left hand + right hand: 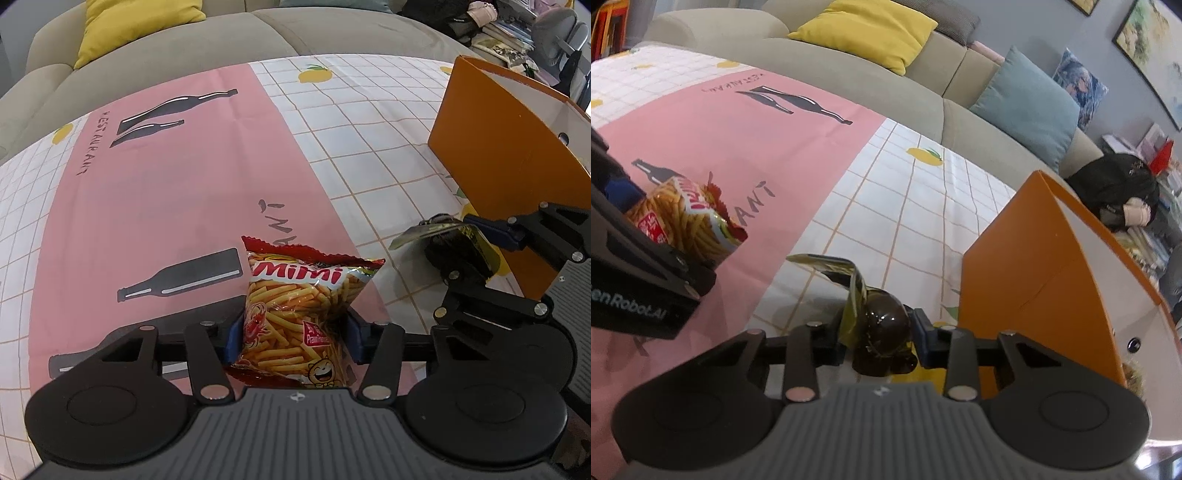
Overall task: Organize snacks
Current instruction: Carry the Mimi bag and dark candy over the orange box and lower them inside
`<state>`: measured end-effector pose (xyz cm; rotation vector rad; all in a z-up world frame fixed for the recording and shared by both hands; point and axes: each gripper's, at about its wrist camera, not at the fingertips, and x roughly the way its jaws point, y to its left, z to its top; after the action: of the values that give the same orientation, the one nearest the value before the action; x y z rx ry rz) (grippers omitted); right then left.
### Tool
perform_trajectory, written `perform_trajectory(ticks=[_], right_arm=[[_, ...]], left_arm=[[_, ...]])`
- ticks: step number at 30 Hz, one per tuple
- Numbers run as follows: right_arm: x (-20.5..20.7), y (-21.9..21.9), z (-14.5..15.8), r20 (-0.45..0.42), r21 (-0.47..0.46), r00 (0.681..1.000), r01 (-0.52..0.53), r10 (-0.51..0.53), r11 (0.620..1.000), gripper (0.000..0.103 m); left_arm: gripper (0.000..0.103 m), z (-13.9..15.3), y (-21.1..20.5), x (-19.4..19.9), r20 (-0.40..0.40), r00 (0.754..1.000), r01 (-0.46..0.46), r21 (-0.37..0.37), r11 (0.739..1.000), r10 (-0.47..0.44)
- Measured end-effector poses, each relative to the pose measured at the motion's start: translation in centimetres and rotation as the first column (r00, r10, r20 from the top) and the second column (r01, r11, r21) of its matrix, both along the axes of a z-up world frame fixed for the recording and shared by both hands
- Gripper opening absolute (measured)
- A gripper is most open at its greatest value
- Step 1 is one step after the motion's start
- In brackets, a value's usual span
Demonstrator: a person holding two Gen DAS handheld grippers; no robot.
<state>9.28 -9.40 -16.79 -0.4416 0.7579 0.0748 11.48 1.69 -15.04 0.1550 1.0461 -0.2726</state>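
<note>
Right gripper (879,343) clenched on dark wrapped snack (882,332), just beside orange box (1034,266), nearer to it than the other hand. Left gripper (293,332) clamped on Mimi bag (299,314), long axis pointing away from the fingers, farther from the box across tablecloth (166,192). Box interior mostly hidden; dark snack's label unreadable.

beside the orange box (491,147), a red-and-yellow snack bag (299,314) lies on a pink tablecloth (166,206) printed with black bottles; its edges are white-checked with yellow lemons.
</note>
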Motion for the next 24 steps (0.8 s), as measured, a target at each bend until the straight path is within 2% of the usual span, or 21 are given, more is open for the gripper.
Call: perform_trajectory(ticks=[7,12,18,24], right_arm=[[-0.4,-0.6,1.4,-0.048,0.124,0.999,0.01,-0.004,0.992,0.033],[-0.3,-1.6,2.0,-0.126,0.244,0.992,0.058,-0.028,0.968,0.033],[-0.2,-2.8,4.0,-0.209,0.392,0.975,0.152,-0.073,0.907,0.033],[-1.4,-3.8,7.7,-0.249,0.532,0.966,0.2,-0.073,0.823,0.033]], left_arm=[[0.051,0.4,0.7,-0.2,-0.019,0.999,-0.04,-0.059,0.997,0.039],[0.05,0.6,1.5,-0.6,-0.057,0.992,-0.118,-0.096,0.988,0.113],[0.05,2.7,2.5,-1.5,-0.071,0.986,-0.16,-0.166,0.973,0.15],[0.05,6.3,3.1,-2.4,-0.09,0.98,-0.194,-0.242,0.95,0.177]])
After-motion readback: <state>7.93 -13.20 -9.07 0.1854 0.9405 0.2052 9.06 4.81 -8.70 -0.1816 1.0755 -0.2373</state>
